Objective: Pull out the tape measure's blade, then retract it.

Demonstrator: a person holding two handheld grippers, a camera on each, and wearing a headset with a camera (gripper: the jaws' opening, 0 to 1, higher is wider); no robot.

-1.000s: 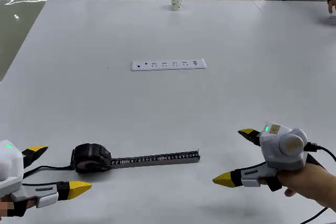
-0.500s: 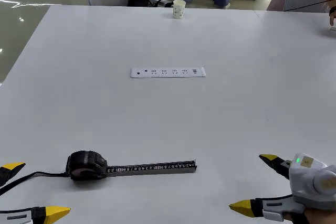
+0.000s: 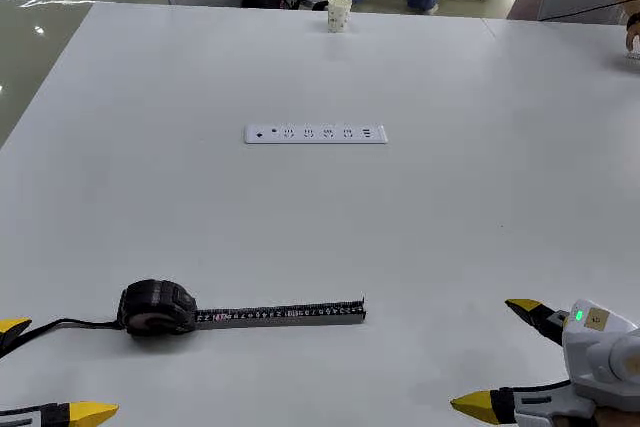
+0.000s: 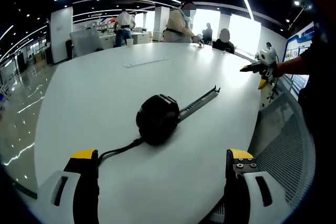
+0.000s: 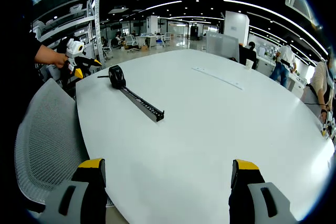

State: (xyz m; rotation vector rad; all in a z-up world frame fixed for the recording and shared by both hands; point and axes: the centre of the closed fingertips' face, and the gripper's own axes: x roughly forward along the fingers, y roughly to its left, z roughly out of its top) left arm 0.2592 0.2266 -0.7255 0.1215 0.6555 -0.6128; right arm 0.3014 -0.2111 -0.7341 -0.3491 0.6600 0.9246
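The tape measure (image 3: pixel 157 307) lay on the white counter (image 3: pixel 430 217) with its blade (image 3: pixel 280 313) pulled out. The left claw (image 4: pixel 161 155) and right claw (image 5: pixel 168 164) were both wide, holding nothing.

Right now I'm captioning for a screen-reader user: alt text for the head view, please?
A black round tape measure lies on a white table, its dark blade pulled out to the right. The yellow-tipped left tongs and right tongs stand open at the lower corners, touching nothing.
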